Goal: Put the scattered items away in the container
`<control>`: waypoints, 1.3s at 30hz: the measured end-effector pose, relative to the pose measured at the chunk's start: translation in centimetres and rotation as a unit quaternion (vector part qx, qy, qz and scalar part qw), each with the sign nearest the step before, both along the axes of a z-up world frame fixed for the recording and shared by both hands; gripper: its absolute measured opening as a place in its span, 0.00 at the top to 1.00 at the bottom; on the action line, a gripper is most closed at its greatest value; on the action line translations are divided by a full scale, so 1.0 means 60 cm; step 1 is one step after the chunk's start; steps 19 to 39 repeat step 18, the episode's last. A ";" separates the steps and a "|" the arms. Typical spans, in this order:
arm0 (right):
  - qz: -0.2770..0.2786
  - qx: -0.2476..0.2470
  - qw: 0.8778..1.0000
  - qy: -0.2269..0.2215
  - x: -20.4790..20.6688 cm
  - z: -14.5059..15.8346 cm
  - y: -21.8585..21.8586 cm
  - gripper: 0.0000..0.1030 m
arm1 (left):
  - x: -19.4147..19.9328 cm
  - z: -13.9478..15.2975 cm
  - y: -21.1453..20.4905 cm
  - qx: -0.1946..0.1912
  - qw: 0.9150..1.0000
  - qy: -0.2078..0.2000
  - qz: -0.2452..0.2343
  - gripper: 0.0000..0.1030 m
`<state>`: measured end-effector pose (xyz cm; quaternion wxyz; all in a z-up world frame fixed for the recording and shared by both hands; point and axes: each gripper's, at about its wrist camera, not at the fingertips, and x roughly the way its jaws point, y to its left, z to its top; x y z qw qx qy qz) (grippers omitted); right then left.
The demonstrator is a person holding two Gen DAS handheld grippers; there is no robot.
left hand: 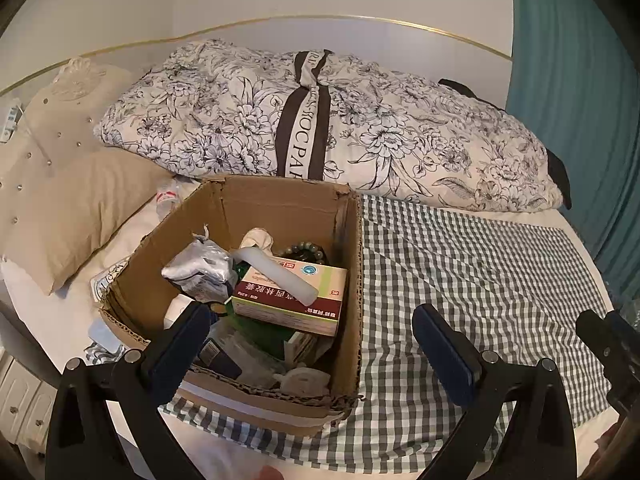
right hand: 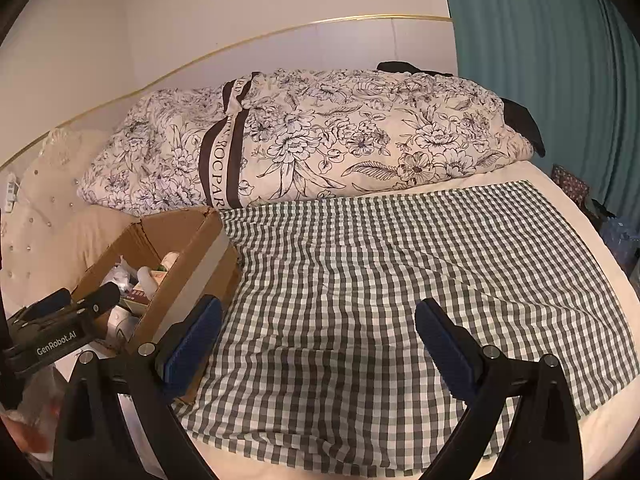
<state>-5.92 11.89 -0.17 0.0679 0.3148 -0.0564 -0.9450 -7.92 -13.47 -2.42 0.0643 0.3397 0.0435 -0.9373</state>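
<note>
A brown cardboard box (left hand: 354, 280) sits on the bed at the left edge of a green checked cloth (left hand: 472, 280). Inside it lie a medicine carton (left hand: 292, 300), a white tube (left hand: 280, 276), a silver foil pouch (left hand: 200, 268), a bead bracelet (left hand: 308, 250) and other small items. My left gripper (left hand: 312, 332) is open and empty over the box's near right corner. My right gripper (right hand: 318, 332) is open and empty above the checked cloth (right hand: 380, 280), to the right of the box (right hand: 192, 264). The left gripper (right hand: 84, 300) shows in the right wrist view over the box.
A rolled floral quilt (left hand: 360, 128) lies along the back of the bed. Beige pillows (left hand: 68, 200) sit at the left, with a small bottle (left hand: 168, 196) and packets beside the box. A teal curtain (right hand: 560, 80) hangs at the right. The bed's front edge is near.
</note>
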 end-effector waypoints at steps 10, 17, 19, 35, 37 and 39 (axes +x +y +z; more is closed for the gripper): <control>0.004 0.004 1.000 0.000 0.001 0.000 -0.002 0.05 | 0.001 0.001 -0.001 -0.001 1.000 0.001 -0.001 0.00; 0.005 0.010 1.000 -0.002 0.002 -0.002 -0.009 0.05 | 0.007 -0.001 0.002 -0.010 1.000 0.007 0.010 0.00; 0.005 0.011 1.000 -0.003 0.002 -0.003 -0.008 0.05 | 0.007 0.000 0.002 -0.014 1.000 0.008 0.012 0.00; 0.005 0.011 1.000 -0.003 0.002 -0.003 -0.008 0.05 | 0.007 0.000 0.002 -0.014 1.000 0.008 0.012 0.00; 0.005 0.011 1.000 -0.003 0.002 -0.003 -0.008 0.05 | 0.007 0.000 0.002 -0.014 1.000 0.008 0.012 0.00; 0.005 0.011 1.000 -0.003 0.002 -0.003 -0.008 0.05 | 0.007 0.000 0.002 -0.014 1.000 0.008 0.012 0.00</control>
